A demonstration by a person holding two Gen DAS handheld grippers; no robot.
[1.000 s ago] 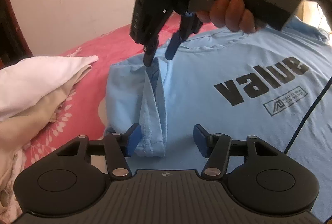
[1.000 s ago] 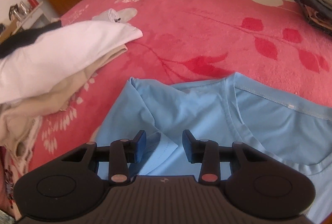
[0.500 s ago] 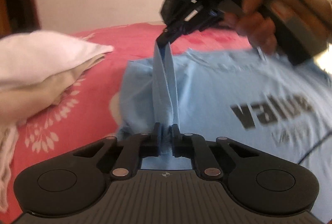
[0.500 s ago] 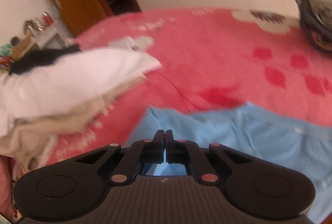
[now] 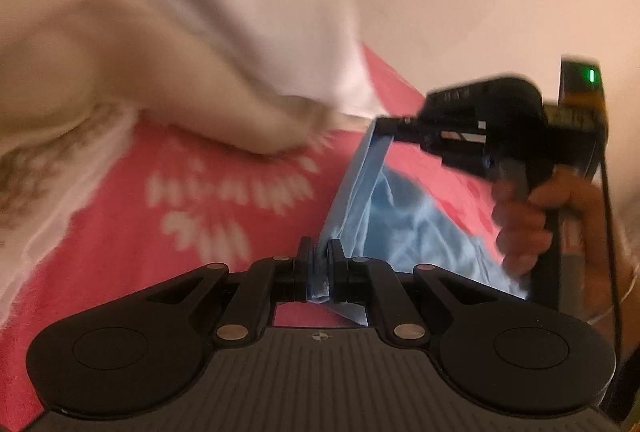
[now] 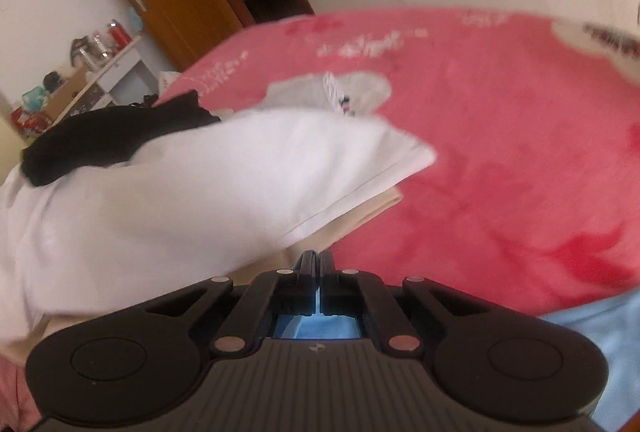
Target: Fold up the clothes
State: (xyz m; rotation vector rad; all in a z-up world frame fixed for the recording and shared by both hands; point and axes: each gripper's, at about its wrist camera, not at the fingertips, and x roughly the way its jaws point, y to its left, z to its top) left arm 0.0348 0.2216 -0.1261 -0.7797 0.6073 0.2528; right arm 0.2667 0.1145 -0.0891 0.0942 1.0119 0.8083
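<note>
Right wrist view hides most of blue shirt (image 6: 592,328) behind fingers (image 6: 310,268).

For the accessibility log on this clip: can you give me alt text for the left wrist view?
The left hand-held gripper is shut on a light blue T-shirt, whose edge stretches up to the right hand-held gripper, also clamped on it. Behind lie a pink floral bedspread and a blurred pile of white and beige clothes.

light blue shirt (image 5: 362,188) lifted, edge stretched taut
</note>
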